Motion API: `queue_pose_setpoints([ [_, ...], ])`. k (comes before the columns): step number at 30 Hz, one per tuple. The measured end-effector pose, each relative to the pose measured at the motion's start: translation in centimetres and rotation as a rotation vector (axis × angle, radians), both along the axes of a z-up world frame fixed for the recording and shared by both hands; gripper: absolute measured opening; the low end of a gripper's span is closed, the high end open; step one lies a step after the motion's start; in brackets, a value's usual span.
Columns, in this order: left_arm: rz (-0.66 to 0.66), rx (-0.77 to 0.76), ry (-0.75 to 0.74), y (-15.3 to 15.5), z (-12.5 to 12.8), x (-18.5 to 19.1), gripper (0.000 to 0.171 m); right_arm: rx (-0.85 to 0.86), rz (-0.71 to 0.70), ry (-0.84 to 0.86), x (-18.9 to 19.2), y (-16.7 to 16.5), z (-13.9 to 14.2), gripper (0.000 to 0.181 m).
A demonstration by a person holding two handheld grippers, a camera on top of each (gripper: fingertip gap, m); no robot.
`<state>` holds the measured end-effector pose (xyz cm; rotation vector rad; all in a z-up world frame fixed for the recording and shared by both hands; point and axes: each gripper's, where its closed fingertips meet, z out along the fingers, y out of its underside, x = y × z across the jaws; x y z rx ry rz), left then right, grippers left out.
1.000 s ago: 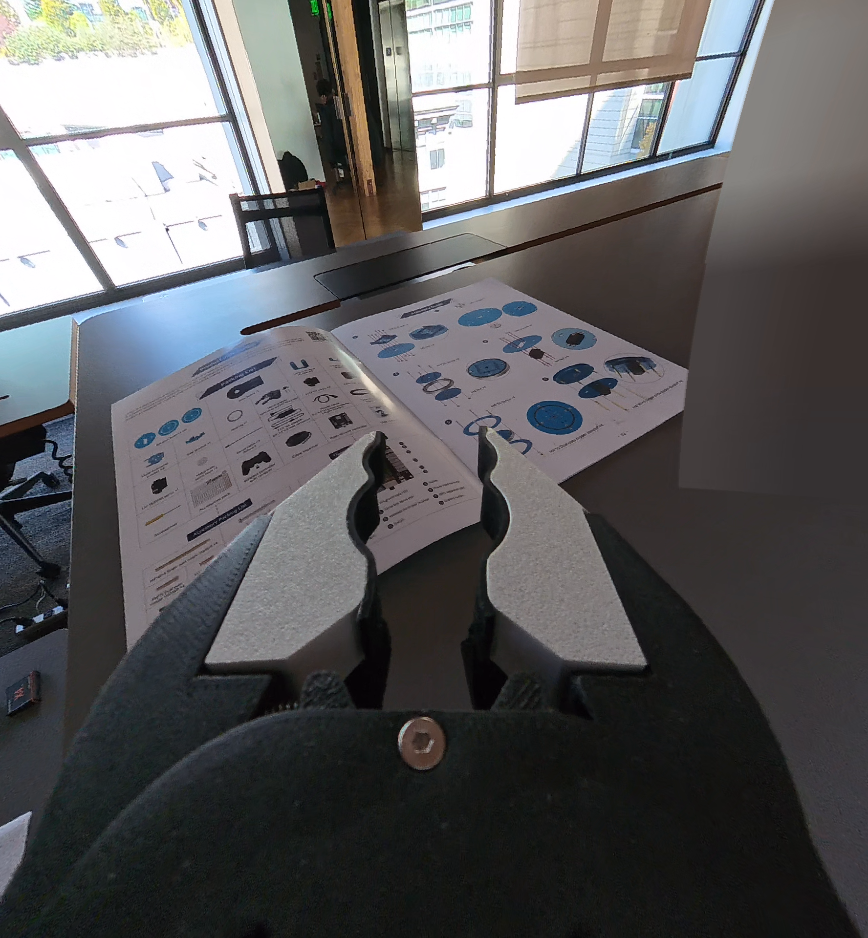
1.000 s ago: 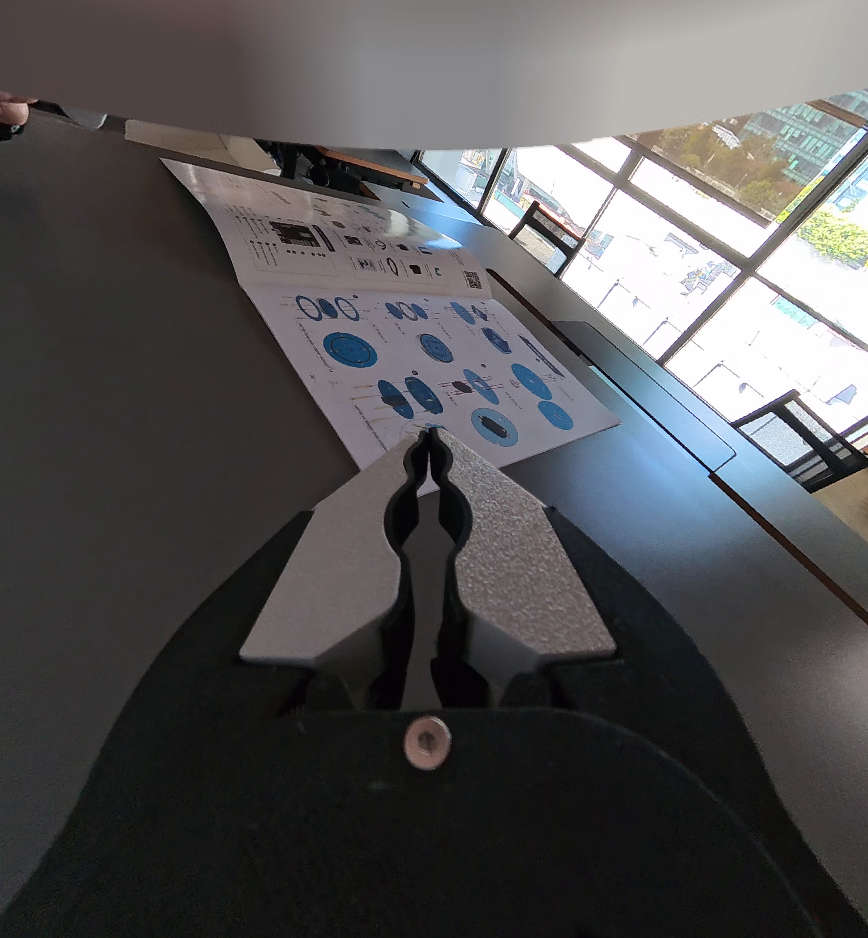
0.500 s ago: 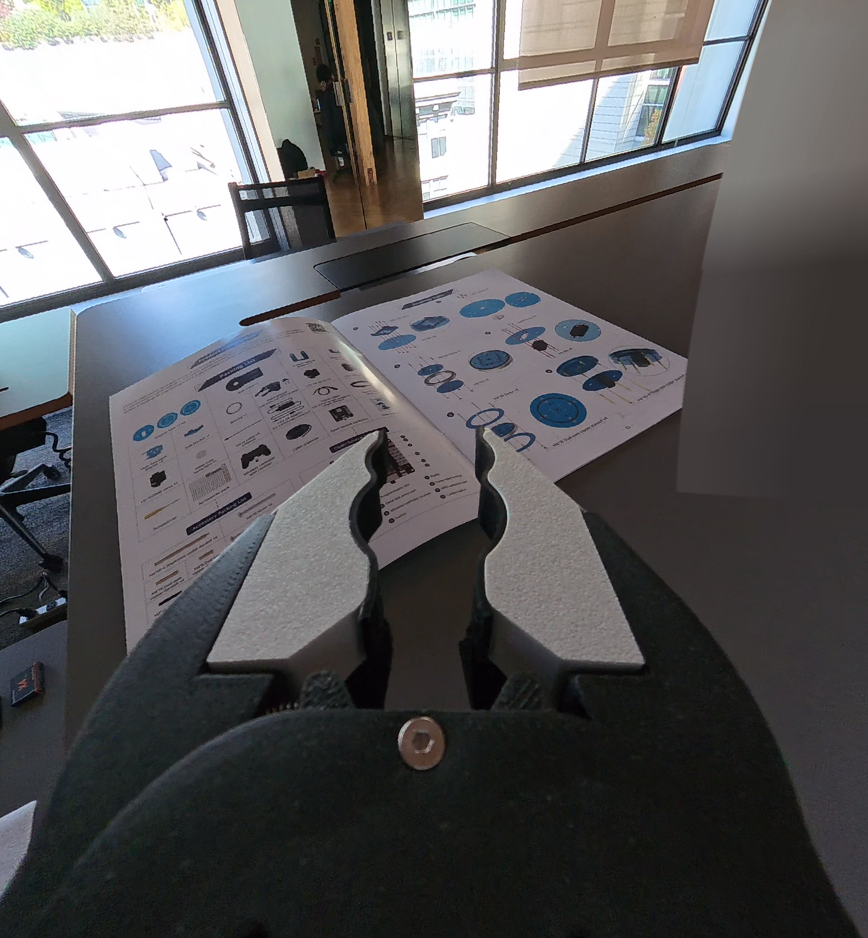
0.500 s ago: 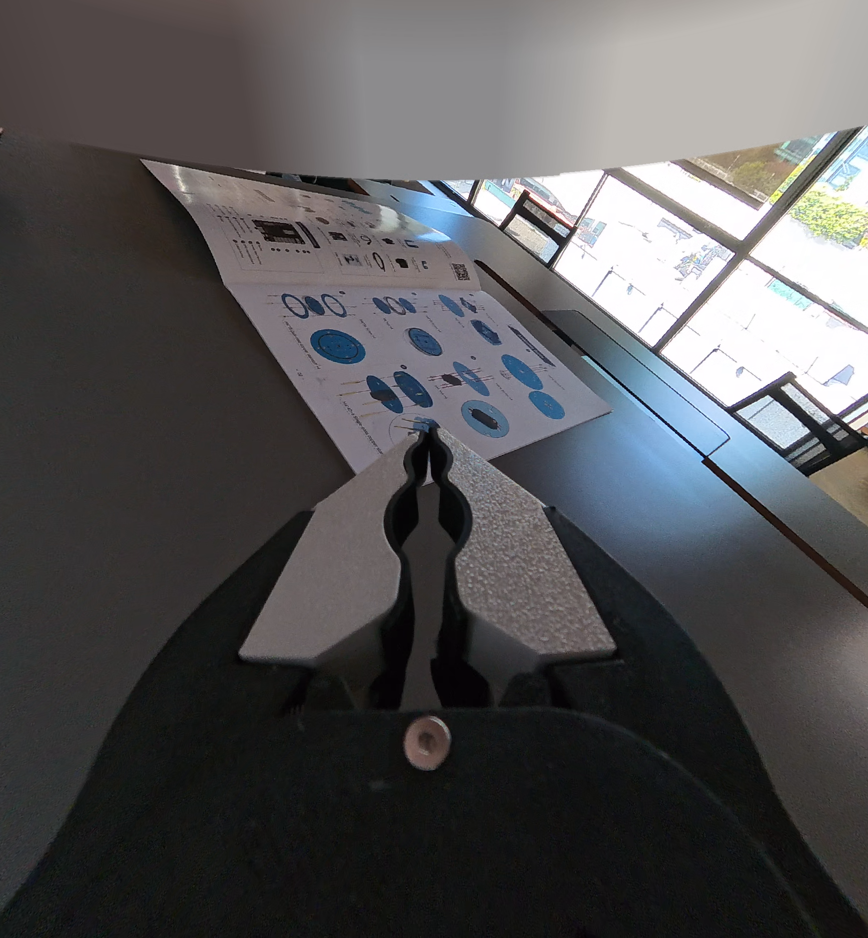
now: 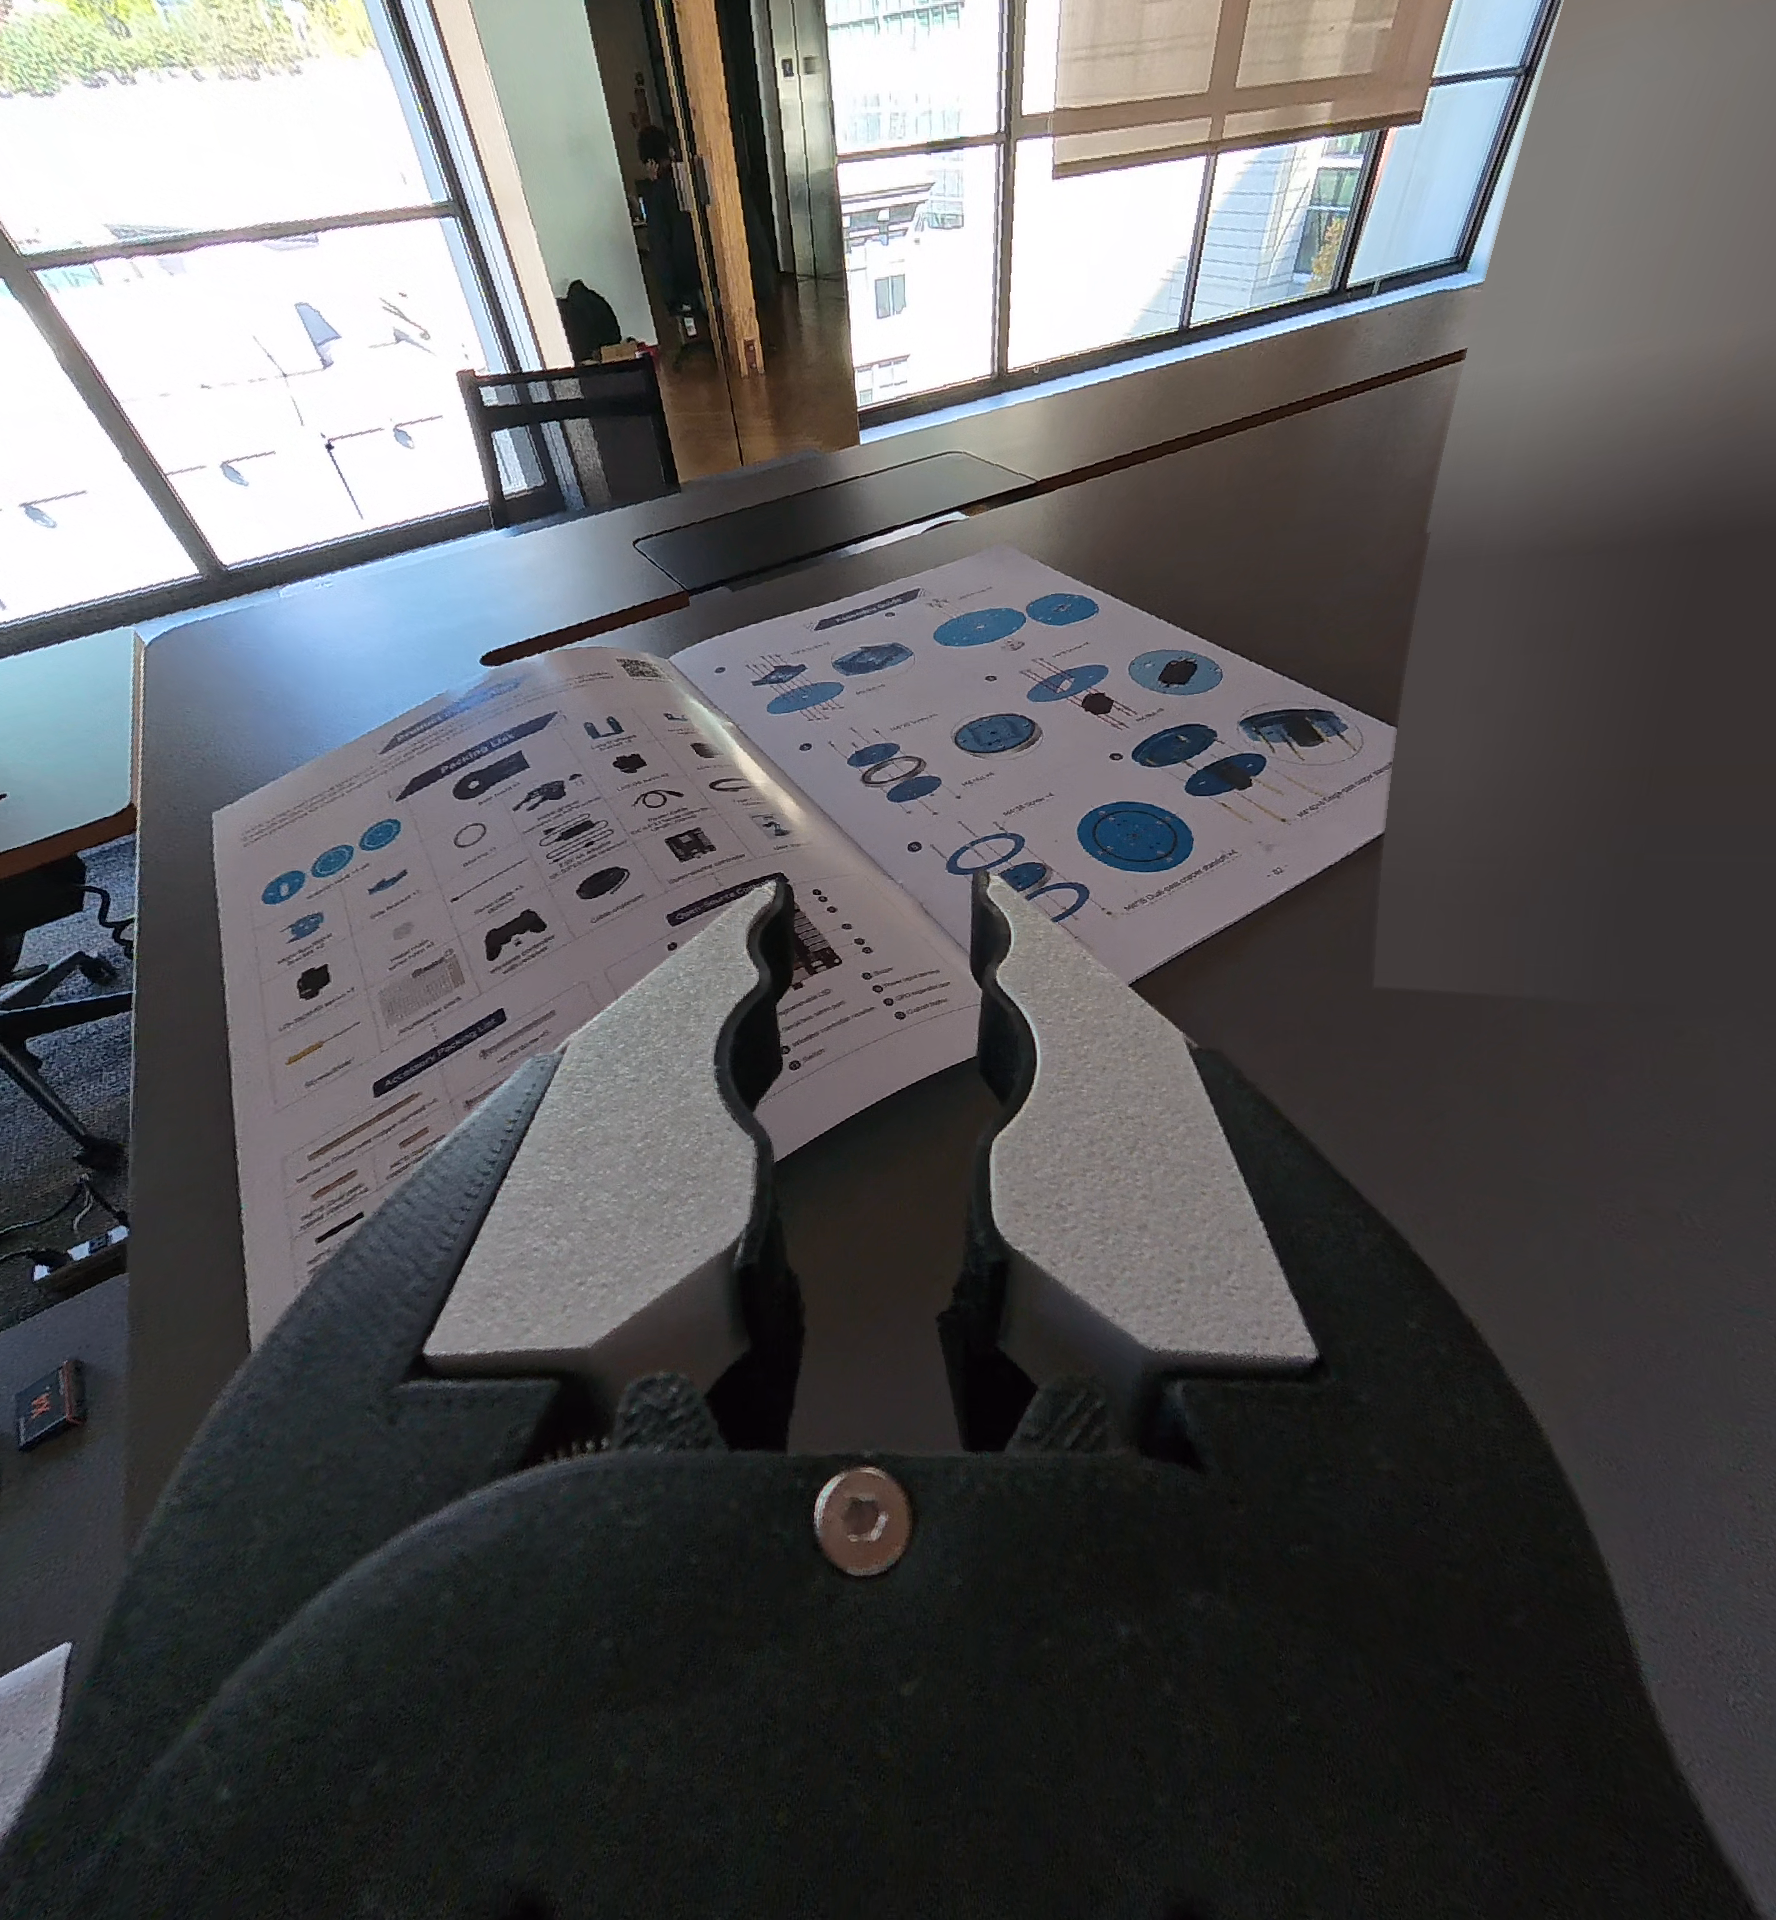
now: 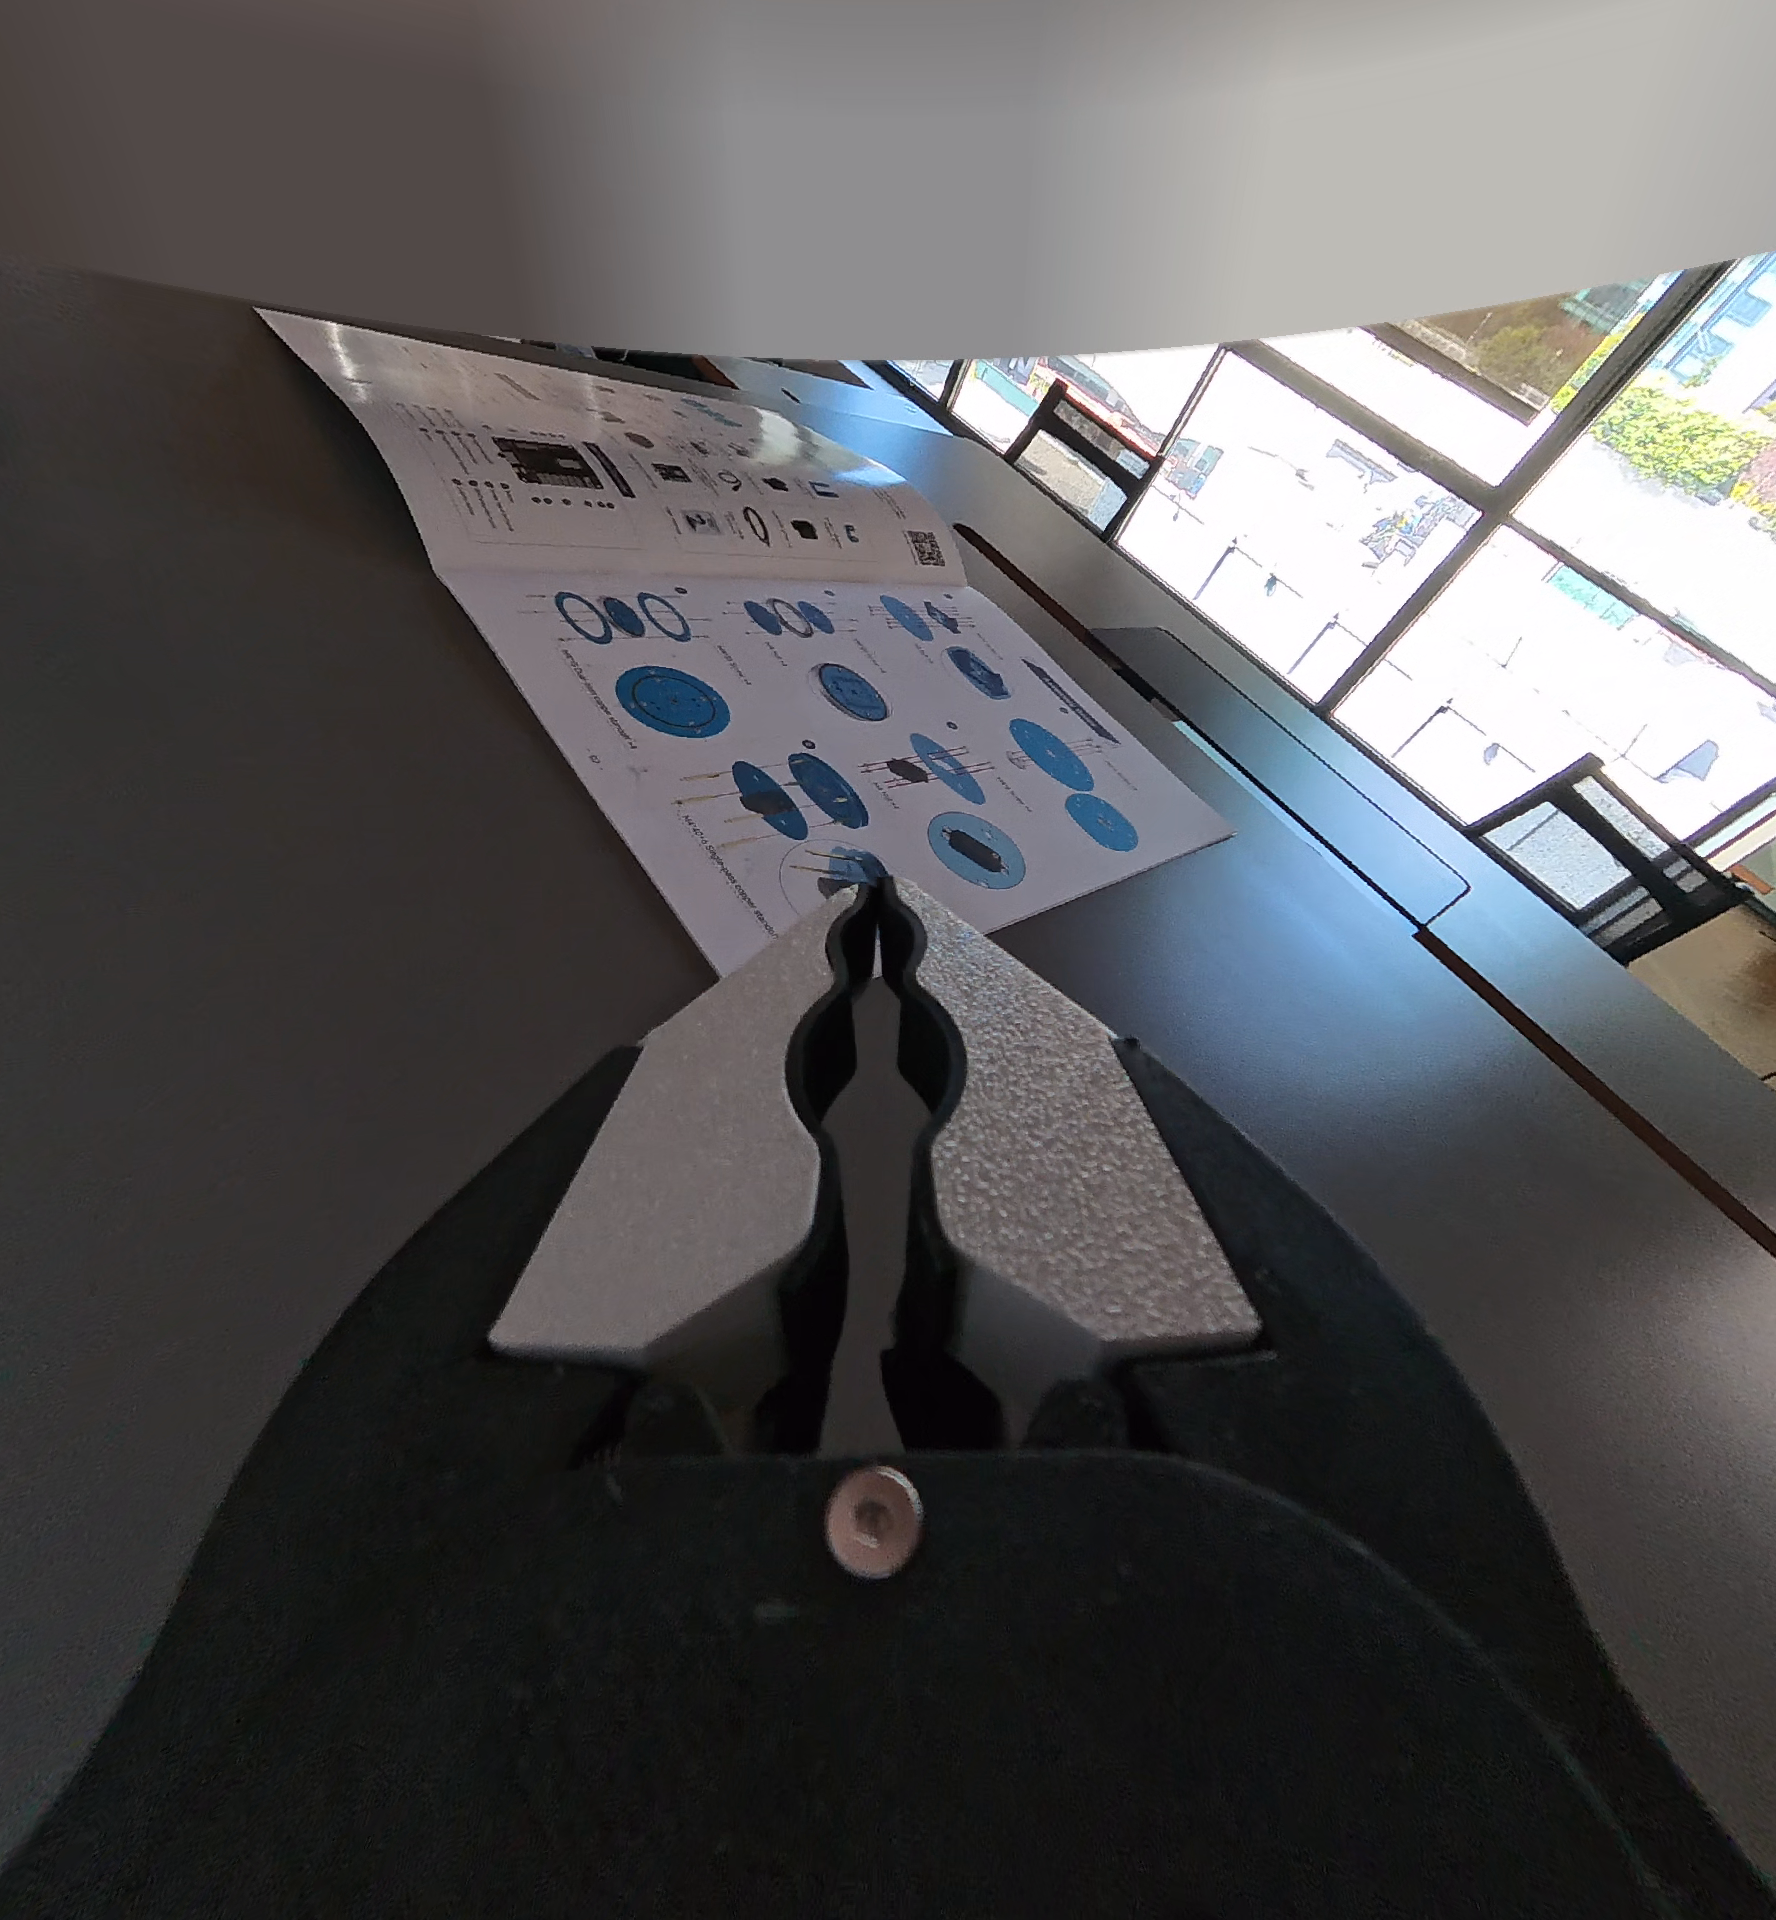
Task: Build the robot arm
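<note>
one open booklet (image 5: 718, 862) lies flat on a dark desk (image 5: 1486, 1299), two white pages showing, printed with small black pictures on one page and blue round diagrams on the other. it sits toward the desk's far edge, near a recessed dark panel (image 5: 832, 509) set into the desktop.

the left tongs (image 5: 879, 894) hover just above the booklet's near edge, over the fold between the pages; the two grey fingers (image 5: 635, 1143) stand apart with nothing between them. whether they touch the paper cannot be told.

the right tongs (image 6: 879, 888) point at the outer corner of the page with blue diagrams; their tips are pressed together, empty, with only a narrow wavy slit behind the tips.

beyond the desk's far edge stands one dark chair (image 5: 562, 436) before tall windows (image 5: 188, 364). past the desk's left edge, on a lower surface, lie two small dark cards (image 5: 48, 1405). an office chair base (image 5: 22, 1039) shows on the floor at the left.
</note>
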<state>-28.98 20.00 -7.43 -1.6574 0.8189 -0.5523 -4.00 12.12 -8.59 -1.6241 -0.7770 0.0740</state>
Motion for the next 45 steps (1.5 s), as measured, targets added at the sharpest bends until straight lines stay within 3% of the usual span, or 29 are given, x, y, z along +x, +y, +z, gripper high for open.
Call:
queue_pose_setpoints([
  [20,-0.028,-0.038,-0.027,-0.1,0.3,0.5,0.034,-0.018,-0.014,-0.004,0.3,0.2,-0.1,0.0],
  [25,-0.038,0.037,-0.079,-1.1,2.7,0.1,0.033,0.002,0.033,0.013,-1.2,-0.1,0.3,0.0],
  [28,-0.031,0.032,-0.206,-1.8,4.3,-1.1,0.033,-0.011,0.059,-0.004,-2.2,0.0,-0.7,0.0],
  [31,-0.042,-0.003,-0.314,-4.3,5.4,-3.1,0.032,0.033,0.086,0.02,-3.8,-0.5,0.4,0.0],
  [36,0.107,-0.031,-0.261,-10.0,2.7,-11.1,0.033,0.117,0.032,-0.052,-4.3,-1.0,1.3,0.0],
  [39,0.275,0.013,-0.201,-13.9,3.2,-21.1,0.029,0.165,0.131,-0.019,-7.4,-1.5,3.4,0.0],
  [41,0.417,0.122,-0.108,-17.0,7.9,-30.5,0.028,0.269,0.25,-0.052,-10.9,-1.8,8.1,0.0],
  [45,0.645,0.321,0.105,-24.6,23.6,-46.5,0.036,0.424,0.453,0.095,-16.7,-4.2,24.9,0.0],
])
